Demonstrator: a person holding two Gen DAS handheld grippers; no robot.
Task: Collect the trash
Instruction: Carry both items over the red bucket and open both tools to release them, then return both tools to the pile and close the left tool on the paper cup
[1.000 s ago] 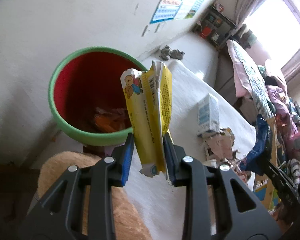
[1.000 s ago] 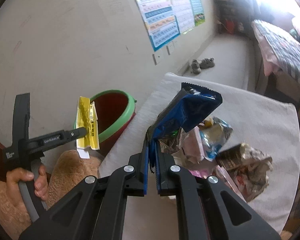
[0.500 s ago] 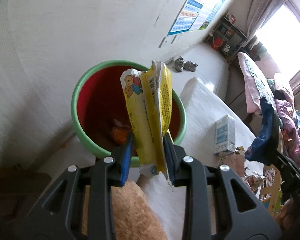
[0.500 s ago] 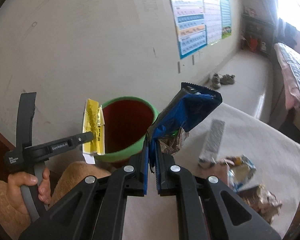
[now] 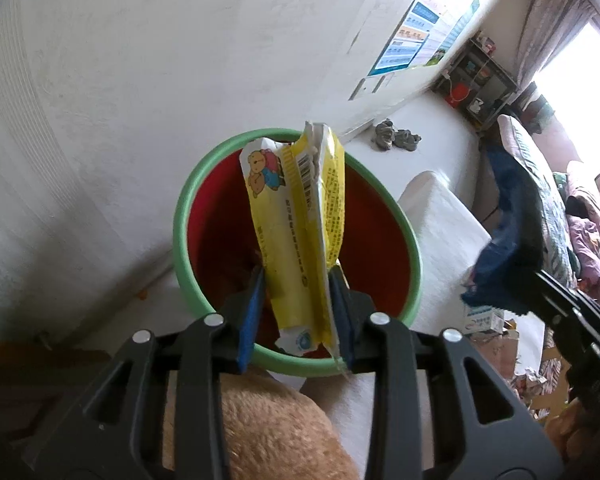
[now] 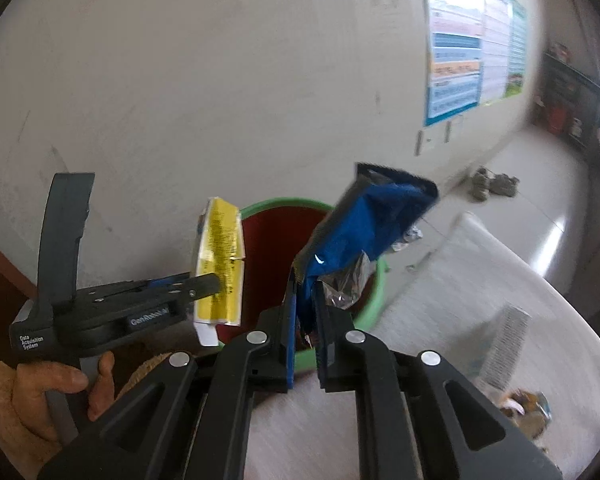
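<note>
Fingers [image 5: 260, 292] of both grippers just easing apart: yellow wrapper [image 5: 296, 232] and blue bag [image 6: 364, 232] loose between them, above green bin rim [image 5: 180, 216]

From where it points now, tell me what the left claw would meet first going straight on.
Probably the red inside of the green-rimmed bin: the left claw, yellow wrapper between its fingers, aims into the mouth. Depth is unclear.
</note>
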